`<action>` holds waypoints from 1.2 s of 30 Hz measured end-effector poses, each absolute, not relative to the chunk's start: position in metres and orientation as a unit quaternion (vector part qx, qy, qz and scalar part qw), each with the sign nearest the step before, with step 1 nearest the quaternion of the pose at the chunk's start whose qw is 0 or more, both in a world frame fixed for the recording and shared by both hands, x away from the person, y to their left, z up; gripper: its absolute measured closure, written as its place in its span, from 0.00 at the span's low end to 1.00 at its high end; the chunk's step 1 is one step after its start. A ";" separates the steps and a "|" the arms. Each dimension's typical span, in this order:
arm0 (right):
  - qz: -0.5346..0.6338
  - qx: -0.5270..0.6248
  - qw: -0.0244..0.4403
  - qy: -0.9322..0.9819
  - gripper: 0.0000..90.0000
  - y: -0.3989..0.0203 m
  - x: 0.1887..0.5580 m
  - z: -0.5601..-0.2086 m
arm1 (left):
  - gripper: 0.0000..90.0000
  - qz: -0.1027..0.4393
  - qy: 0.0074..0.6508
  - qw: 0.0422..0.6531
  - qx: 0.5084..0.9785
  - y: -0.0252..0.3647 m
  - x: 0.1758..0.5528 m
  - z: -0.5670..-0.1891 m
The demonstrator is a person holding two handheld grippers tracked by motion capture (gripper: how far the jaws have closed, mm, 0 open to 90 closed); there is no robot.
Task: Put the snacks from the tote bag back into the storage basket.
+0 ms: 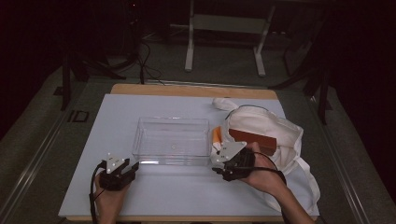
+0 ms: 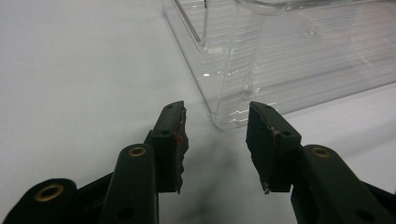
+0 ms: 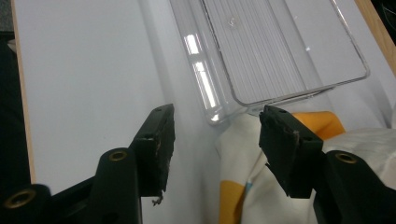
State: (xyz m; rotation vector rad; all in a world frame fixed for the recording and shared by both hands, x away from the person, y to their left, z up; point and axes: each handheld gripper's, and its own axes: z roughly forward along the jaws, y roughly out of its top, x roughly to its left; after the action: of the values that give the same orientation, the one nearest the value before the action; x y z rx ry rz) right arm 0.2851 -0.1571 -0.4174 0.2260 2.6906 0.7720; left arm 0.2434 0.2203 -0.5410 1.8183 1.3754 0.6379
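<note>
I am only starting: the clear bin (image 1: pixel 172 140) is sitting empty mid-tabletop (image 1: pixel 93 186), the brown box (image 1: pixel 252 140) still lying in the white bag (image 1: pixel 280 135). My right gripper (image 3: pixel 217 140) and left gripper (image 2: pixel 215 140) are hovering half-open, holding nothing.

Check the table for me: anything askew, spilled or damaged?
No spill or breakage. The clear plastic rectangular bin sits square and empty on the white table mat. The white cloth tote bag lies crumpled at the mat's right edge, a reddish-brown box sticking out. The right claw's pads look frayed at the lower edge.
</note>
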 end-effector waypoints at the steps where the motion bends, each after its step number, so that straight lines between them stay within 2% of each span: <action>1: 0.269 0.080 0.166 0.945 0.50 -0.158 0.286 -0.416 | 0.64 0.250 0.538 0.377 0.711 0.220 0.243 -0.541; 36: 0.292 0.128 0.183 0.930 0.49 -0.190 0.322 -0.395 | 0.63 0.251 0.537 0.376 0.713 0.220 0.244 -0.541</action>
State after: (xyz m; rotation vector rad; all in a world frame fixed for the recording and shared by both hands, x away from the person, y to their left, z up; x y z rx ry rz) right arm 0.3218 -0.1897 -0.3949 0.3611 2.6238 0.8226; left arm 0.2436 0.2200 -0.5411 1.8232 1.3740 0.6415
